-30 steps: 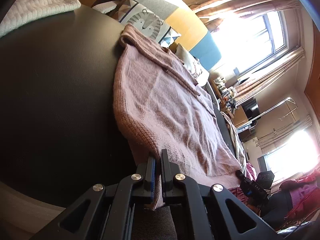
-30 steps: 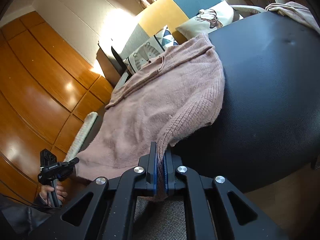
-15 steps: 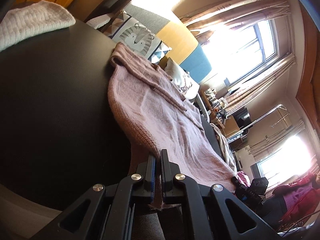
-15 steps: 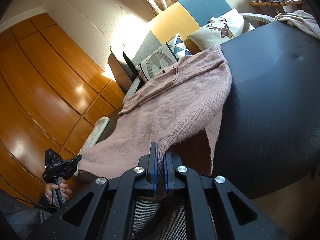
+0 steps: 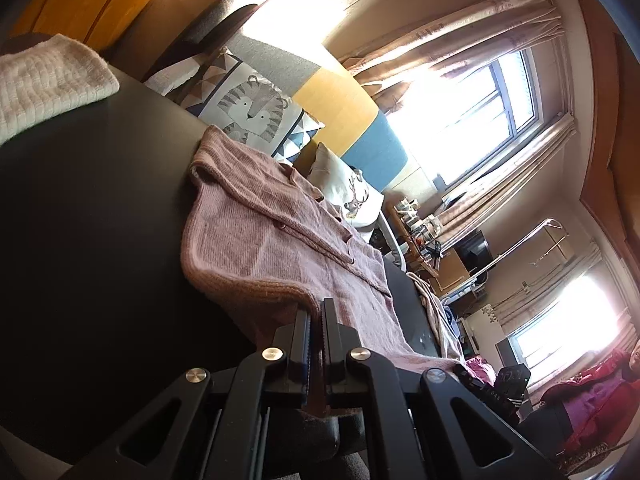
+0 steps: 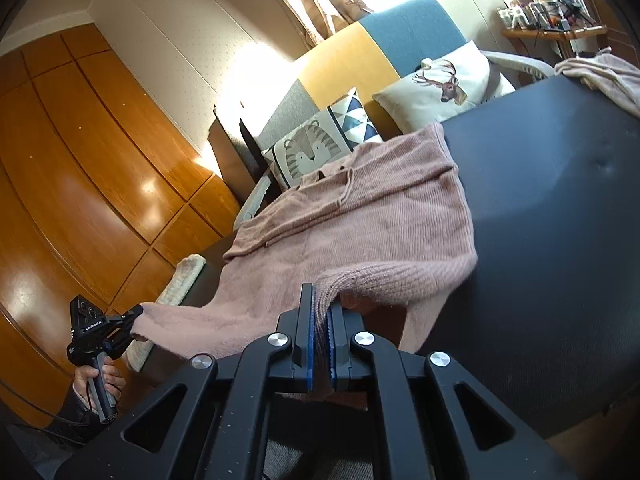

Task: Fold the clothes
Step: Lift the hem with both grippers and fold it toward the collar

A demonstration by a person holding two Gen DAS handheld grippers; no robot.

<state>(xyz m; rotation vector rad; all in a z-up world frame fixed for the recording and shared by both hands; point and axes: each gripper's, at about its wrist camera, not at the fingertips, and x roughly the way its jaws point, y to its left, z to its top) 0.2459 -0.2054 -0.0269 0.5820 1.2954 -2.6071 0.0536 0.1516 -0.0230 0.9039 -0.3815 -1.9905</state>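
Both are clamping the pink sweater (image 6: pixel 360 232): left hand-held gripper (image 5: pixel 316 320) and right hand-held gripper (image 6: pixel 320 308) are holding its near hem above the black worktop (image 6: pixel 560 200).

Home, living rm/bedroom: colour-block sofa back (image 6: pixel 360 52) w/ tiger cushion (image 6: pixel 308 152) & deer cushion (image 6: pixel 444 80), curtained window (image 5: pixel 472 116), wood wardrobe panels (image 6: pixel 80 168), cluttered side table (image 6: pixel 548 20), clothes rail (image 5: pixel 532 240)
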